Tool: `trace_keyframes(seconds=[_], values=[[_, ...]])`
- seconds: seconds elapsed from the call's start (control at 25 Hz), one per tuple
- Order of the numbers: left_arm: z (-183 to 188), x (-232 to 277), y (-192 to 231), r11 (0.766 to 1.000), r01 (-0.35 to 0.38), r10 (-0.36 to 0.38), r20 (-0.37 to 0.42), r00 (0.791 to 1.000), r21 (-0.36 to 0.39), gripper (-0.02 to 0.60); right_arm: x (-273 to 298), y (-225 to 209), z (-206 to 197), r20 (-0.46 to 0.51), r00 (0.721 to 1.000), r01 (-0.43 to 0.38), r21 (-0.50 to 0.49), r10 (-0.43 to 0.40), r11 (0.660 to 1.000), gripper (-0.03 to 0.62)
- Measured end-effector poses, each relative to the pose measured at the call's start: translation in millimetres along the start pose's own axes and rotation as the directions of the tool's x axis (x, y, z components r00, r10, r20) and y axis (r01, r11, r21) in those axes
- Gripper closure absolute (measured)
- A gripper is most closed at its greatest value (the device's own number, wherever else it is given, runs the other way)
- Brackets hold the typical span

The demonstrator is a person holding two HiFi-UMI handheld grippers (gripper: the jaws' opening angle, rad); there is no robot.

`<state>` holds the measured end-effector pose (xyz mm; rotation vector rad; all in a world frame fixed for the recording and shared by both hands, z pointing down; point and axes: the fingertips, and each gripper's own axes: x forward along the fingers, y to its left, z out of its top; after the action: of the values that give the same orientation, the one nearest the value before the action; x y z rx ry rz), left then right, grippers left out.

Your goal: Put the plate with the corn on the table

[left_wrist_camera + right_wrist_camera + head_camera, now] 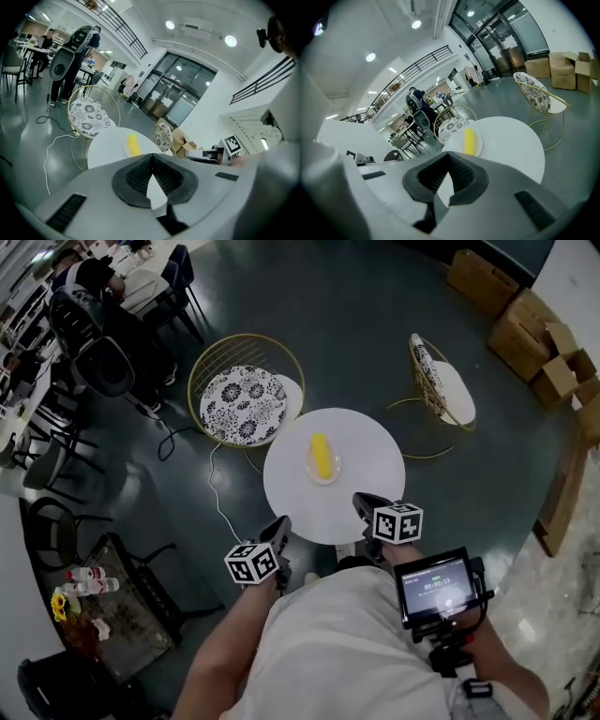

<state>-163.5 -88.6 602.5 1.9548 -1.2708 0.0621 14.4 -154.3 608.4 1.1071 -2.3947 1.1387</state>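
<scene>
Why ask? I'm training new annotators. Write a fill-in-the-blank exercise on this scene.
The yellow corn cob lies on a pale round ___.
Both rest on the round white ___.
The left gripper and right gripper each hold ___.
Missing: plate, table, nothing.

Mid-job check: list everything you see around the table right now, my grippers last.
round white table: one, white, straight ahead of the person
pale round plate: one, pale, near the table's middle
yellow corn cob: one, yellow, lying on the plate
gold wire chairs: two, black-and-white patterned cushions, beyond the table, left and right
brown cardboard boxes: several, brown, on the floor far right
white cable: one, white, on the floor left of the table
left gripper: one, black jaws together, empty, at the table's near edge
right gripper: one, black jaws together, empty, over the near edge
</scene>
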Motion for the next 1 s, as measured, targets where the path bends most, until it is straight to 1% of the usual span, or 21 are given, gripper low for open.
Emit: trace_keyframes(seconds=[0.12, 0.2, 0.32, 0.48, 0.84, 1.0], values=[[-1, -14, -3, 1.000, 0.003, -0.003, 0.017, 1.000, 0.026, 0.575, -7, 15, 0, 0.016, 1.000, -0.027, -0.010, 0.027, 1.000, 0.588], [-6, -23, -11, 0.999, 0.010, -0.010, 0.013, 1.000, 0.053, 0.575, -15, 28, -2, 0.023, 0.999, -0.046, -0.009, 0.047, 0.999, 0.588], [-18, -34, -25, 0.996, 0.035, -0.035, -0.002, 0.999, 0.087, 0.575, -30, 46, -8, 0.041, 0.996, -0.074, -0.012, 0.075, 0.997, 0.588], [-29, -47, -40, 0.992, 0.069, -0.068, -0.010, 0.998, 0.105, 0.575, -46, 67, -21, 0.062, 0.993, -0.101, -0.009, 0.101, 0.995, 0.588], [-36, -71, -63, 0.982, 0.123, -0.123, -0.007, 0.992, 0.145, 0.575, -78, 91, -47, 0.103, 0.988, -0.115, -0.019, 0.116, 0.993, 0.588], [-46, -78, -73, 0.977, 0.147, -0.146, -0.018, 0.989, 0.154, 0.575, -91, 94, -60, 0.117, 0.987, -0.108, -0.013, 0.108, 0.994, 0.588]])
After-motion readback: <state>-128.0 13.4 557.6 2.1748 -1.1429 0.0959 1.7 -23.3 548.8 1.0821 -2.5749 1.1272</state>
